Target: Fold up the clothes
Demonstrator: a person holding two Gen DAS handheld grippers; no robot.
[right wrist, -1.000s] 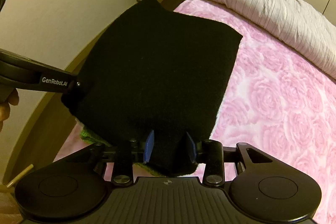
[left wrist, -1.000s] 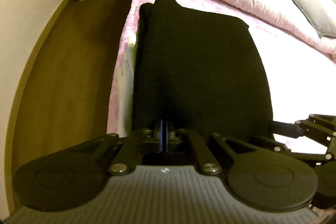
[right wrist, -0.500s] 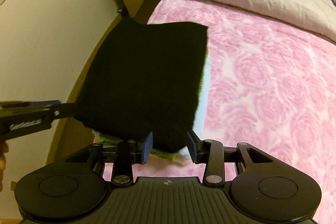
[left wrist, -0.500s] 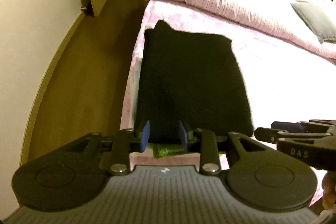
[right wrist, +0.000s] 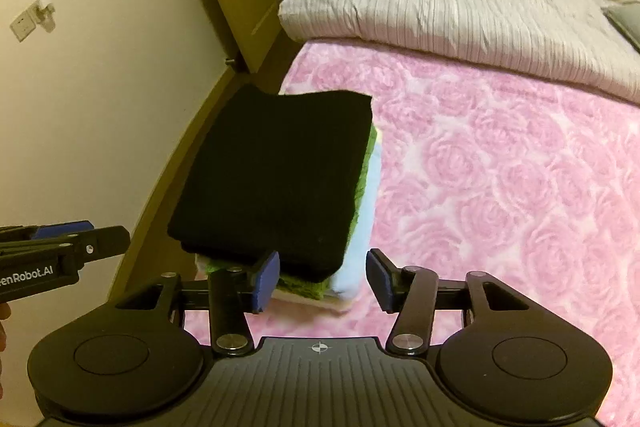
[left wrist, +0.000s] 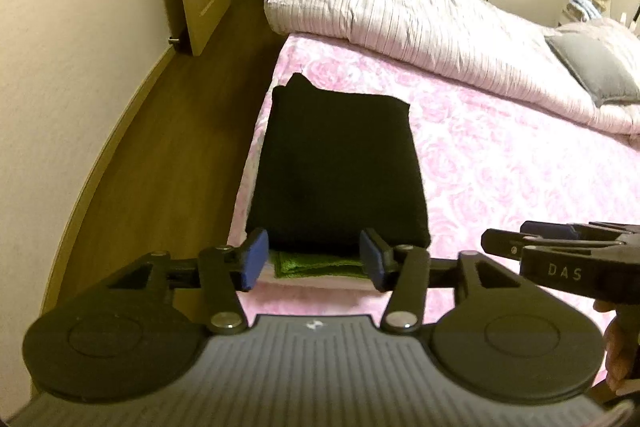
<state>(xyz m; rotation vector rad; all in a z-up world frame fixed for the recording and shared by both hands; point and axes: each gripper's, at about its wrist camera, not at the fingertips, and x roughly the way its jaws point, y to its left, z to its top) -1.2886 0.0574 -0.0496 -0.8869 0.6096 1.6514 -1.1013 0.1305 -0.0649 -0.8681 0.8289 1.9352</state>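
1. Two grippers in view and neither has anything in it. The left gripper [left wrist: 312, 259] has its jaws opening with only air between the blue pads, and the right gripper [right wrist: 322, 281] is the same deal: jaws opening, nothing pinched.
2. The black garment [left wrist: 338, 171] is folded into a neat rectangle and sits on top of a small stack at the near corner of the bed [left wrist: 500, 163], right by the edge next to the floor.
3. Under it you can see a green folded piece [right wrist: 304, 287] and a light blue one [right wrist: 362, 227] peeking out, so this looks like at least the third item done.
4. I'd say this piece is finished; one far corner pokes up a bit, but it's tidy enough.
5. What's left? Can't tell. No unfolded clothes show in either view, just the pink rose sheet and the bunched duvet [right wrist: 460, 11] at the far end.
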